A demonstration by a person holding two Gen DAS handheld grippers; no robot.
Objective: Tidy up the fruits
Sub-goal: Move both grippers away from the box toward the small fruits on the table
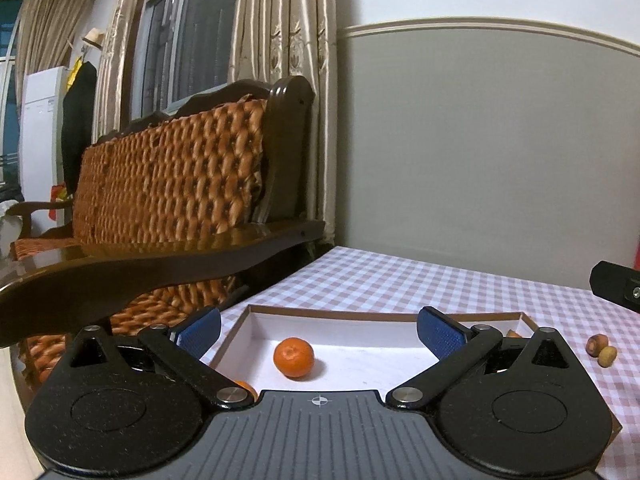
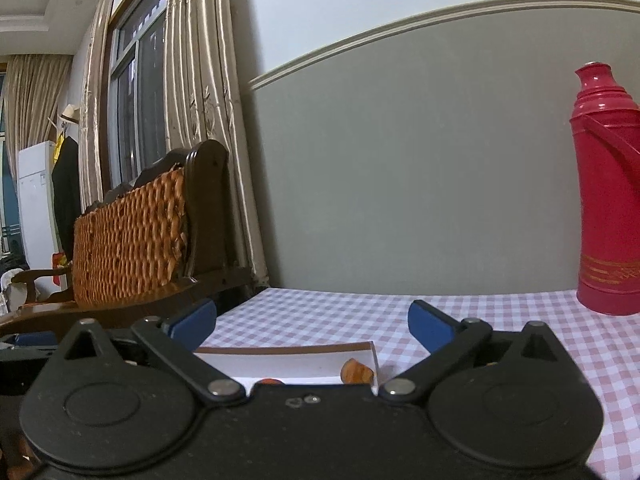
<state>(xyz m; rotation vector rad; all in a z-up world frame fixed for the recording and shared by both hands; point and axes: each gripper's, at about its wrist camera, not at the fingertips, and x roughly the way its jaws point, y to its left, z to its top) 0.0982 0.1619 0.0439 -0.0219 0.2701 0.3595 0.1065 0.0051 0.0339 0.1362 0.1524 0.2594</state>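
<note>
Both grippers standing wide open over the fruit tray

The left gripper (image 1: 320, 334) is gaping empty, an orange (image 1: 293, 357) lying loose in the white tray (image 1: 360, 314) just ahead between its fingers; the right gripper (image 2: 312, 320) is likewise holding nothing, fruit pieces (image 2: 357, 371) sitting below it.

- Wall (image 1: 480, 140) showing two tones: grey below, white above, a pale moulding (image 1: 480, 24) running between.
- Beige satin curtains (image 1: 280, 60) hanging beside a dark window (image 1: 188, 32).
- Dark wooden bench (image 1: 180, 248) with a woven orange backrest (image 1: 168, 176) standing under the window.
- White tall cabinet unit (image 1: 38, 132) standing far left, a dark coat (image 1: 78, 120) and a straw hat (image 1: 93, 36) hanging just beside it.
- Pink-and-white checked tablecloth (image 2: 320, 312) covering the table; red thermos (image 2: 608, 192) standing on it near the wall.
</note>
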